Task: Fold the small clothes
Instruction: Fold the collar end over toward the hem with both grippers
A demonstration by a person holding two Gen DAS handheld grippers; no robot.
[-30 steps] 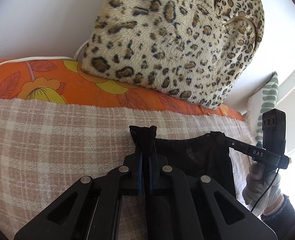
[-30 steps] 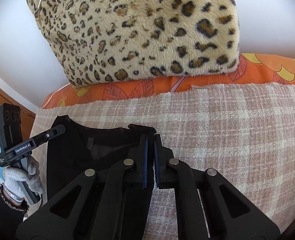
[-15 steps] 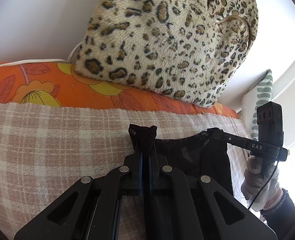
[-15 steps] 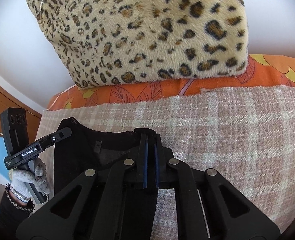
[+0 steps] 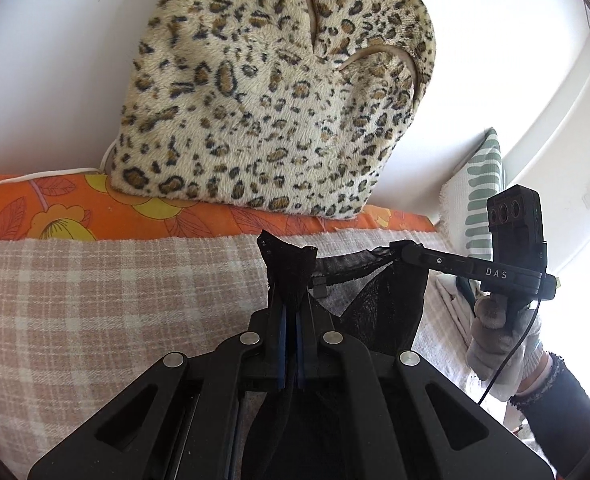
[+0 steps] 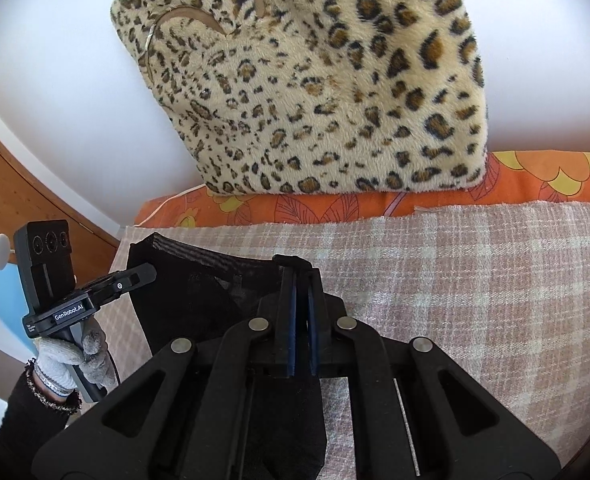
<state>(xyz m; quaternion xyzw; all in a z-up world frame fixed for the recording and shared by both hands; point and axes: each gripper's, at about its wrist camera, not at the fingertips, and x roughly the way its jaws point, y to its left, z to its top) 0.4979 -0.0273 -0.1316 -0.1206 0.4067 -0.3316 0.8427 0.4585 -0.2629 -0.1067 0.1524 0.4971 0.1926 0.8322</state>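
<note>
A small black sheer garment [image 5: 379, 300] hangs stretched between my two grippers above a beige plaid blanket [image 5: 95, 300]. My left gripper [image 5: 289, 276] is shut on one top corner of the garment. My right gripper [image 6: 302, 280] is shut on the other top corner [image 6: 291, 260]. In the left wrist view the right gripper [image 5: 407, 250] shows at the right, pinching the cloth. In the right wrist view the left gripper [image 6: 147, 272] shows at the left against the garment [image 6: 199, 300]. The garment's lower part is hidden behind my grippers.
A leopard-print plush cushion [image 5: 279, 92] leans on the white wall behind an orange floral sheet [image 5: 75, 212]. A green-striped white pillow [image 5: 479, 184] stands at the right. A wooden panel [image 6: 23, 184] and a blue object [image 6: 3, 296] lie at the left.
Both grippers have lifted the garment's top edge up off the blanket and tilted upward; the cloth now hangs stretched between them, more of the cushion and wall shows.
</note>
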